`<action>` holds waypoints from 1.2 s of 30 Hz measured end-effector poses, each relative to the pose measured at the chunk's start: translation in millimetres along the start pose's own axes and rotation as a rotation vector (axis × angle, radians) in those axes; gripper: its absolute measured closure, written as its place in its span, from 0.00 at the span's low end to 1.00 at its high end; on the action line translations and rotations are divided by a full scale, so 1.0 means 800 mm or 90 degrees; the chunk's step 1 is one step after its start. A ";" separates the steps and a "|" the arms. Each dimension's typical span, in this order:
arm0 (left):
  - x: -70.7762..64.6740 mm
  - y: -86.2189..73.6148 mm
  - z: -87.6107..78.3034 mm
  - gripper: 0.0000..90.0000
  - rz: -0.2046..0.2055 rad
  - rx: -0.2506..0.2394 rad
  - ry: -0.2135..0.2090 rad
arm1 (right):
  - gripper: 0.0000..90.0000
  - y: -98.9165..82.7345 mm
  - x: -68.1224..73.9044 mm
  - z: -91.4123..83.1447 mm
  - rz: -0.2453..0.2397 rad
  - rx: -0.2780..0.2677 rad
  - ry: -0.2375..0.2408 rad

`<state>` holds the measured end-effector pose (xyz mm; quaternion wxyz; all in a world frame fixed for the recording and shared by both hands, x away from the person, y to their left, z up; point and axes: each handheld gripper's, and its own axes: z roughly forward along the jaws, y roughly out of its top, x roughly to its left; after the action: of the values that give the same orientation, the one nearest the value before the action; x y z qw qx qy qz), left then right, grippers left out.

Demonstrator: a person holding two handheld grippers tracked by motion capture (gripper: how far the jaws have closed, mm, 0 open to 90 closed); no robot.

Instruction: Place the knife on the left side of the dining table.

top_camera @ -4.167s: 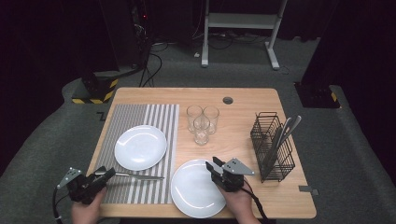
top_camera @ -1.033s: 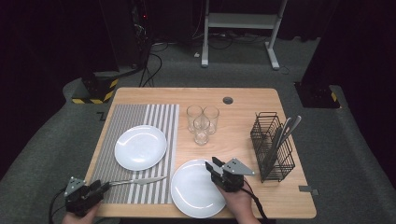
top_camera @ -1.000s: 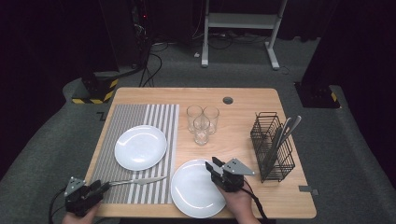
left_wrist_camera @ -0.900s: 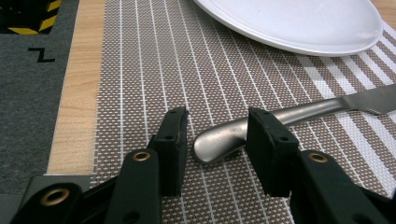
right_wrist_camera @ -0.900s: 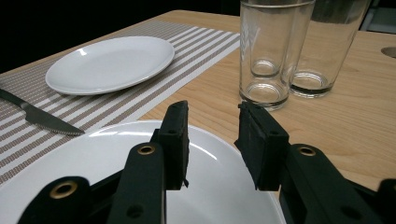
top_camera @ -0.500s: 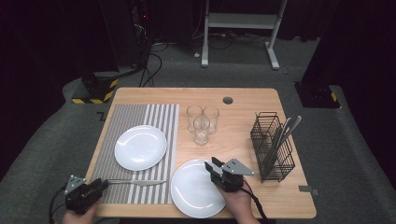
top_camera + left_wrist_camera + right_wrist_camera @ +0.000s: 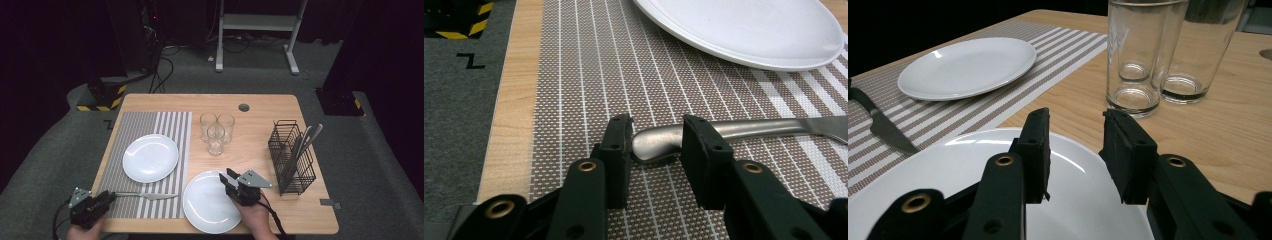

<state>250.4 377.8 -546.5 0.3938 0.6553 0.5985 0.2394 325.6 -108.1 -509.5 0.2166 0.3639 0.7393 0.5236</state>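
Lay on the striped mat (image 7: 150, 160) below the left plate (image 7: 150, 157): the knife (image 7: 724, 132), handle end between the left gripper (image 7: 656, 145) jaws, just closing (contact unclear). Hovered over the near plate (image 7: 210, 202), right gripper (image 7: 1075, 150) narrow, empty.

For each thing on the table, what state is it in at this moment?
Knife: flat on the placemat, handle end between the left gripper fingers, which have just been closing.
Right gripper: open over the near plate, holding nothing.
Far plate: empty.
Glasses: upright, empty.
Basket: upright, holds cutlery.
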 end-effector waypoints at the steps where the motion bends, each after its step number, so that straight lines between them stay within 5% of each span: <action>1: 0.000 0.000 0.000 0.72 -0.001 -0.001 0.001 | 0.70 0.000 0.000 0.000 0.000 0.000 0.000; 17: -0.003 -0.002 -0.002 0.75 -0.002 -0.002 0.012 | 0.70 0.000 0.001 0.000 -0.001 0.000 0.001; 28: -0.003 0.002 -0.007 0.69 -0.012 -0.019 0.009 | 0.69 0.001 -0.001 -0.001 -0.001 -0.003 -0.002; 36: -0.018 0.013 -0.009 0.66 0.013 -0.030 -0.008 | 0.68 0.002 -0.004 0.000 0.001 -0.002 0.000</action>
<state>248.4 365.5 -531.8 0.4100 0.6536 0.5836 0.2534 327.6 -110.2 -508.1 0.2171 0.3641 0.7381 0.5249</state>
